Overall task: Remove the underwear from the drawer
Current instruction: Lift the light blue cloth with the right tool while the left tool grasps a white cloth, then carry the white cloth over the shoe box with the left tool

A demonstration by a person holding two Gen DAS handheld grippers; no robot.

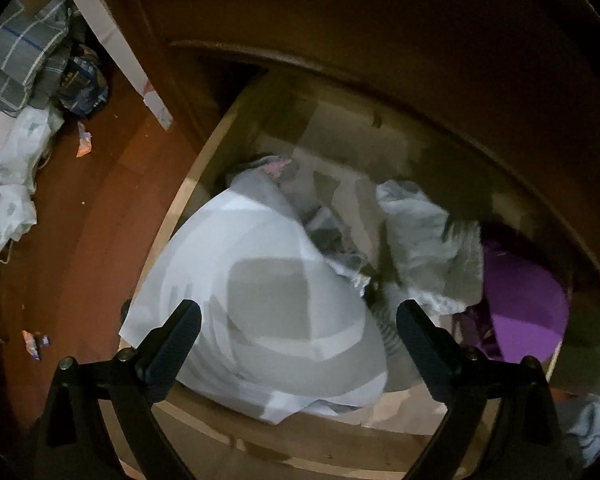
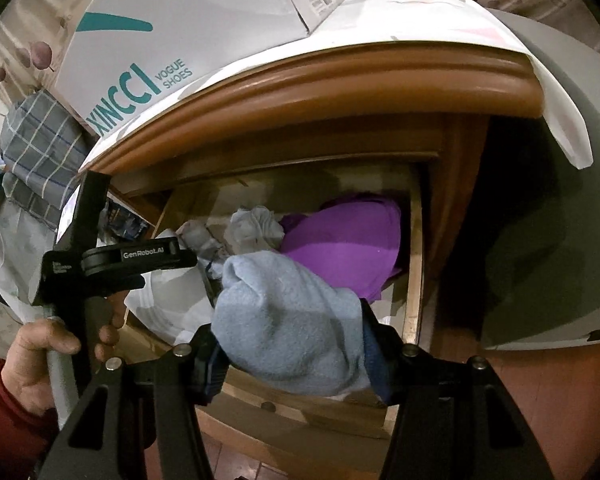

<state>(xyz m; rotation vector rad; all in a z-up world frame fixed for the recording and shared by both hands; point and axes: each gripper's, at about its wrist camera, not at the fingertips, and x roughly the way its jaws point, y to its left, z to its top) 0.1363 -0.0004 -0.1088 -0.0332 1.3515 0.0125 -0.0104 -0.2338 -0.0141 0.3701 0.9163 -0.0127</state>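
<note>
Below the nightstand top, at 12 o'clock in both views: open wooden drawer (image 2: 414, 264) holding a white patterned bundle (image 1: 260, 288) at 9 o'clock, a purple garment (image 2: 344, 240) at 3 o'clock and crumpled pale underwear (image 1: 424, 236) between them. Right gripper (image 2: 292, 344) pinches a light-blue underwear piece (image 2: 288, 320) above the drawer front. Left gripper (image 1: 298, 320), jaws spread wide and empty, points down over the white bundle.

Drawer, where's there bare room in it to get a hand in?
Bare drawer bottom shows at the back, behind the white bundle and the grey crumpled cloth. The front and right are crowded: the bundle, the cloth and the purple garment leave only a narrow gap between bundle and cloth.
</note>
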